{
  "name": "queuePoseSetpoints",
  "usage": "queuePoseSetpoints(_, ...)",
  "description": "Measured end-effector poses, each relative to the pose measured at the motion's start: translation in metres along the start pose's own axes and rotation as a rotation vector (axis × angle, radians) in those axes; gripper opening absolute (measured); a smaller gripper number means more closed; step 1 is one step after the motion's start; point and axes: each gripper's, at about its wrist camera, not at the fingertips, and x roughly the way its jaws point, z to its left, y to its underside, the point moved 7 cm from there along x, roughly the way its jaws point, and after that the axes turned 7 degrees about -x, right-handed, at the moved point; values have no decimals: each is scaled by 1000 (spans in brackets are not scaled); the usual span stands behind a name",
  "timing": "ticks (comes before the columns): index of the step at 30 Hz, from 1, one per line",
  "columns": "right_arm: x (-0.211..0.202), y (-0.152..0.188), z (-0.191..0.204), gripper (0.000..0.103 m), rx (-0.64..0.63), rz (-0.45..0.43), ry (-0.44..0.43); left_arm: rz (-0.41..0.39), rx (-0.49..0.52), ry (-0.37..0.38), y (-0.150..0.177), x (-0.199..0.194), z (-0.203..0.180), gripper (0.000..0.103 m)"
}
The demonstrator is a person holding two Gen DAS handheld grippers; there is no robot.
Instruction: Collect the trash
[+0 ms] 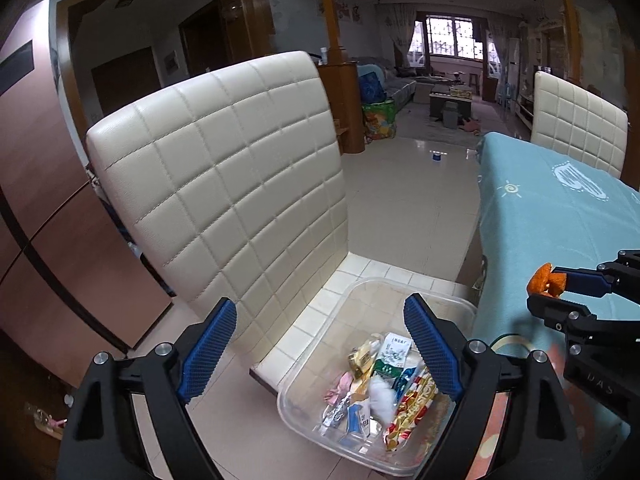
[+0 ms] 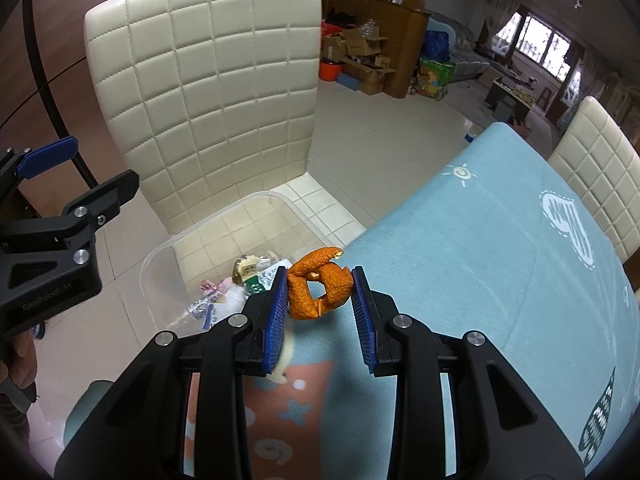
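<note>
The orange peel [image 2: 318, 290] is held between the two blue pads of the right gripper [image 2: 320, 300], above the near edge of the table that is covered with a light blue cloth [image 2: 500, 248]. The peel is bright orange with a rough, dimpled skin; it is curled and folded into a loose ring with a hole in the middle, and one pointed end sticks up toward 1 o'clock, showing a little of the pale inner side. Going from left to right in the right wrist view: at 9 o'clock the left gripper [image 2: 76, 172] comes into the picture with its jaws apart; at 11 o'clock stands a cream quilted chair [image 2: 208, 80]; on its seat, toward the centre of the view, lies a clear plastic bin [image 2: 160, 256] with wrappers [image 2: 224, 292] in it; then comes the right gripper, its jaws closed partway and clamped on the peel, both pads touching it; the table fills the side from 2 to 5 o'clock. In the left wrist view the left gripper [image 1: 320, 344] is wide open and holds nothing; it hangs above the clear plastic bin [image 1: 360, 288], which sits on the chair seat at 6 o'clock. Inside the bin are several wrappers [image 1: 384, 384], among them a green and white packet, a red and yellow packet, a pink one and a white crumpled piece. At 3 o'clock in this view the right gripper [image 1: 548, 286] appears with the orange peel [image 1: 546, 278] pinched at its tip, above the blue cloth [image 1: 540, 216] and just beside the bin.
</note>
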Motion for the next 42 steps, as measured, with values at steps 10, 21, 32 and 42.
queuePoseSetpoints(10,-10,-9,16,85,-25,-64,5,30,-55,-29,6,2,27,84)
queuePoseSetpoints(21,-30,3,-14,96,81,-84,40,28,-40,20,5,-7,7,84)
queuePoseSetpoints(32,-72,46,-64,99,261,-62,148,5,-54,114,7,-47,-39,84)
queuePoseSetpoints(42,-171,116,-111,99,431,-161,369,-117,5,241,11,-121,-99,84)
